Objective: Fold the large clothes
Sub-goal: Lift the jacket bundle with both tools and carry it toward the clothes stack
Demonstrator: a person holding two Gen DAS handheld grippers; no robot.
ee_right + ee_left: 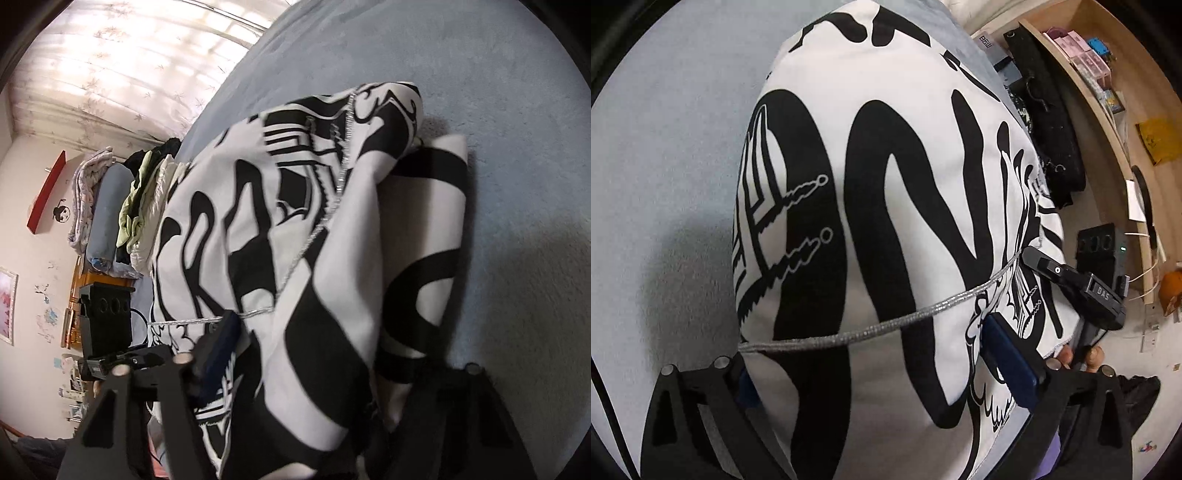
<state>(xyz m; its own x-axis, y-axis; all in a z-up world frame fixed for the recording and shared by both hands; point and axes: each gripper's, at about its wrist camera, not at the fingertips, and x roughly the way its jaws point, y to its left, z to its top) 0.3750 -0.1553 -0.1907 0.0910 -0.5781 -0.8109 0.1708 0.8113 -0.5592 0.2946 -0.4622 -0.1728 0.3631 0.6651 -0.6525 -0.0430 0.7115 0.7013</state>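
Note:
A large white garment with bold black print point(886, 206) hangs bunched over a pale blue-grey bed surface point(672, 147). A silver stitched seam point(886, 326) runs across it. My left gripper point(886, 373) is shut on the garment, the cloth filling the gap between its fingers point(1008, 354). The right gripper shows in the left wrist view point(1071, 280), at the garment's right edge. In the right wrist view the same garment point(295, 240) drapes down, and my right gripper point(314, 354) is shut on its lower part, with one blue-padded finger point(218, 347) showing.
Wooden shelves with boxes point(1082, 55) and a black bag point(1045, 110) stand at the right. A pile of folded clothes and bedding point(122, 199) lies at the bed's far end, by a curtained window point(129, 55). A black device point(107, 317) stands beside the bed.

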